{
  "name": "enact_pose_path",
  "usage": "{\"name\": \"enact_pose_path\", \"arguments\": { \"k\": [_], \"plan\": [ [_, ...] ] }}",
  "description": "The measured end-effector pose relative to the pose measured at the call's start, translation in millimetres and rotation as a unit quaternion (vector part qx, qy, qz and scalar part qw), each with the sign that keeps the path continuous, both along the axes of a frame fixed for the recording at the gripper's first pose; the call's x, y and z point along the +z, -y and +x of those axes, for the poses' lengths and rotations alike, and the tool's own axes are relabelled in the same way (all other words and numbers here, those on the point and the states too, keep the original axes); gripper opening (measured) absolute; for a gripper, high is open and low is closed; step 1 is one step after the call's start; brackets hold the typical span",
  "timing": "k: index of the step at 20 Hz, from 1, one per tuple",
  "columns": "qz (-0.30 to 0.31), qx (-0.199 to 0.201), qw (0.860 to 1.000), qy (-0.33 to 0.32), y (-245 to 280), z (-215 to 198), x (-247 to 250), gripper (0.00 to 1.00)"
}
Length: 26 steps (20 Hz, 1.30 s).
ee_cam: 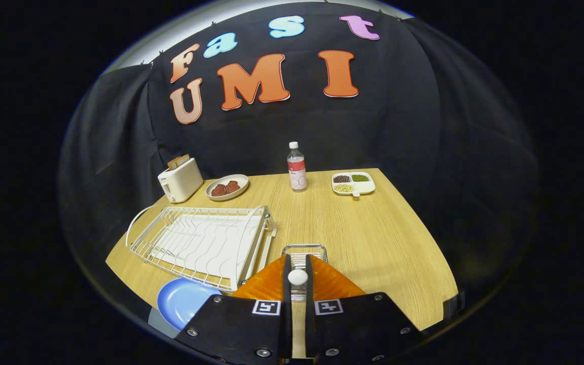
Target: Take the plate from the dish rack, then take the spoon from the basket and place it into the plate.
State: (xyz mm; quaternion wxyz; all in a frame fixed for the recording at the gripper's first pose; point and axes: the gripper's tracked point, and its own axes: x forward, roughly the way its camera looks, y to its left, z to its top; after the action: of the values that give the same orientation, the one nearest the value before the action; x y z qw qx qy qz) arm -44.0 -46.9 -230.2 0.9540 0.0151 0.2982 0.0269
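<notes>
Blue plastic, the plate [183, 301] lies flat on the counter [373, 238] just in front of the white wire dish rack [203, 241], to the left of the gripper [297, 276]. So the rack stands bare and the first part of the job looks done.

The spoon is the risk now. Its white rounded handle end [297, 277] sits pinched between the gripper's fingers, right over the small wire basket [304, 253] just ahead of them. The rest of the spoon is hidden, so how much of it has cleared the basket cannot be told. With only a smooth, rounded tip in the grip, the spoon could swivel or slip out during the carry. If its bowl is down inside the wires, it could also snag and drag the light basket along.

The fingers are nearly closed, with only the narrow gap the handle fills, and both seem to press on it.

Beyond stand a toaster [180, 180], a bowl of dark food [227, 187], a bottle [296, 167] and a divided tray [354, 183].
</notes>
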Motion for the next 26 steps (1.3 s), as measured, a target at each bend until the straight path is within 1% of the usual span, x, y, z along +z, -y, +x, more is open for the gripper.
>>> {"name": "enact_pose_path", "arguments": {
  "k": [8,12,16,20,23,26],
  "plan": [
    [0.034,0.038,0.998,0.037,-14,-7,63,0.10],
    [0.060,0.086,0.994,0.042,-40,-19,80,0.10],
    [0.072,0.138,0.987,0.037,-73,-33,70,0.10],
    [0.106,0.182,0.977,0.019,-112,-48,59,0.10],
    [0.106,0.220,0.970,0.006,-135,-60,47,0.10],
    [0.100,0.248,0.963,-0.013,-157,-70,27,0.10]
  ]
}}
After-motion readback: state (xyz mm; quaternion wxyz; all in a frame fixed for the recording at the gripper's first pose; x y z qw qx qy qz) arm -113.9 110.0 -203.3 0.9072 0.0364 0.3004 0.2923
